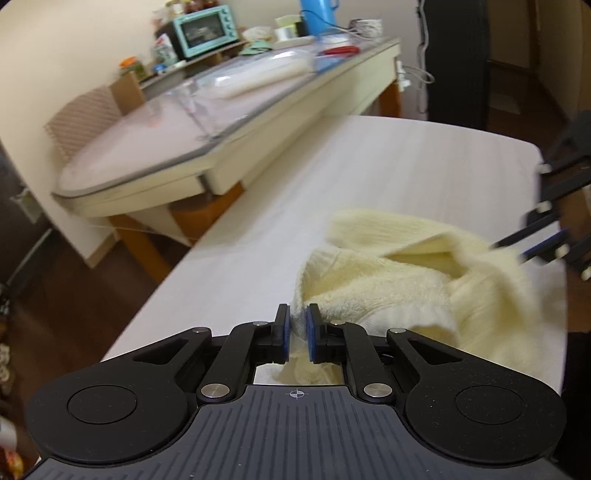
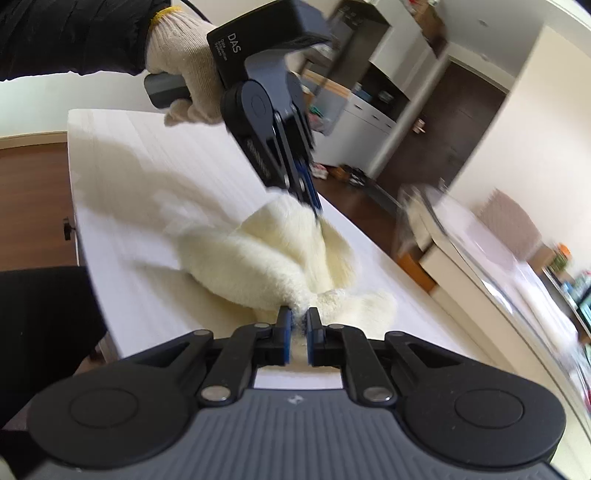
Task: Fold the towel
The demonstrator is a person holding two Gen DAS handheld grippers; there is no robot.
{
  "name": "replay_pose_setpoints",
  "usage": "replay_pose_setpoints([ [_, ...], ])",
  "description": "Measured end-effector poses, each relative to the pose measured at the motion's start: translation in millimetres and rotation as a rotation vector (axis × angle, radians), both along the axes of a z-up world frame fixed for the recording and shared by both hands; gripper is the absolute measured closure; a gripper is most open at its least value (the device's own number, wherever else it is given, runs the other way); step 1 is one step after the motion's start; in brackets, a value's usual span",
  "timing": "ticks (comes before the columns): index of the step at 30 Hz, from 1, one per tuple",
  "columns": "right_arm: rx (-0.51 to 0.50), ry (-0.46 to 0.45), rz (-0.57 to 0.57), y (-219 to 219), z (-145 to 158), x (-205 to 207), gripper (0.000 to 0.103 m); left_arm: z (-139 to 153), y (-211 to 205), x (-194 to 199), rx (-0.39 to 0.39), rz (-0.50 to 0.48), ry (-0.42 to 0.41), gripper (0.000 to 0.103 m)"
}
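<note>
left wrist view: my left gripper (image 1: 298, 325), blue pads pinching a bunched corner of the pale yellow terry towel (image 1: 406, 273), which lies crumpled and half lifted on the white table (image 1: 369, 166); step, by my reckoning, corners gathered before the fold. right wrist view: my right gripper (image 2: 300, 326) pinches another fluffy corner, soft and limp; next move calls for drawing both corners apart and taut.

White table (image 1: 388, 162); beside it, glass-topped cream counter (image 1: 147, 147) bearing teal toaster oven (image 1: 205, 27); brown wood floor (image 1: 74, 280); cream walls (image 1: 55, 48).
</note>
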State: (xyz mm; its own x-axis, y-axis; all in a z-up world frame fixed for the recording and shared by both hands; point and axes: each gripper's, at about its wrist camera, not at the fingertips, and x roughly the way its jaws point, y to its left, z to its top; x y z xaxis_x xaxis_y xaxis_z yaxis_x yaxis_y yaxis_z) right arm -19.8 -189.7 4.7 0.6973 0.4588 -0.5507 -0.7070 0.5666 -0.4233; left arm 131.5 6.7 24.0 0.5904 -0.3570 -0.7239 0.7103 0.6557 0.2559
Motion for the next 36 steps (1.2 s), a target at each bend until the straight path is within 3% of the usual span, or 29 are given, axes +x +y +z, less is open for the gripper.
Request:
replay_pose_setpoints([
  [5,-0.006,0.053,-0.082,-22.3,-8.3,-18.2,0.096,-8.5,7.9,8.6,0.038,0.062,0.005,0.093],
  [9,0.038,0.051,-0.109,-30.3,-2.2,-19.6,0.082,-9.7,14.7,4.2,0.048,0.085,0.024,0.093],
  [12,0.082,0.021,-0.137,-33.2,7.2,-1.5,0.068,-7.7,18.7,-4.9,0.057,0.093,0.032,0.093],
  [16,0.09,0.004,-0.151,-17.1,10.2,37.5,0.067,-10.1,19.8,-22.2,0.064,0.106,0.036,0.093],
  [21,0.045,0.072,-0.103,21.6,2.2,81.2,0.065,-12.9,22.7,-33.0,0.044,0.125,0.043,0.093],
  [23,-0.008,0.114,-0.096,35.4,-7.4,96.5,0.068,-13.7,25.4,-36.6,0.037,0.133,0.047,0.093],
  [24,-0.011,0.126,-0.1,37.4,-10.1,101.8,0.077,-14.1,26.9,-38.3,0.034,0.137,0.048,0.093],
  [25,0.007,0.121,-0.12,33.0,-9.0,104.2,0.094,-14.6,29.8,-40.8,0.028,0.145,0.05,0.093],
  [26,0.03,0.11,-0.144,26.8,-7.0,106.0,0.096,-15.2,32.1,-42.5,0.024,0.151,0.052,0.093],
  [36,0.203,0.027,-0.397,-38.5,8.9,127.0,0.096,-19.0,35.7,-57.1,-0.017,0.166,0.044,0.093],
])
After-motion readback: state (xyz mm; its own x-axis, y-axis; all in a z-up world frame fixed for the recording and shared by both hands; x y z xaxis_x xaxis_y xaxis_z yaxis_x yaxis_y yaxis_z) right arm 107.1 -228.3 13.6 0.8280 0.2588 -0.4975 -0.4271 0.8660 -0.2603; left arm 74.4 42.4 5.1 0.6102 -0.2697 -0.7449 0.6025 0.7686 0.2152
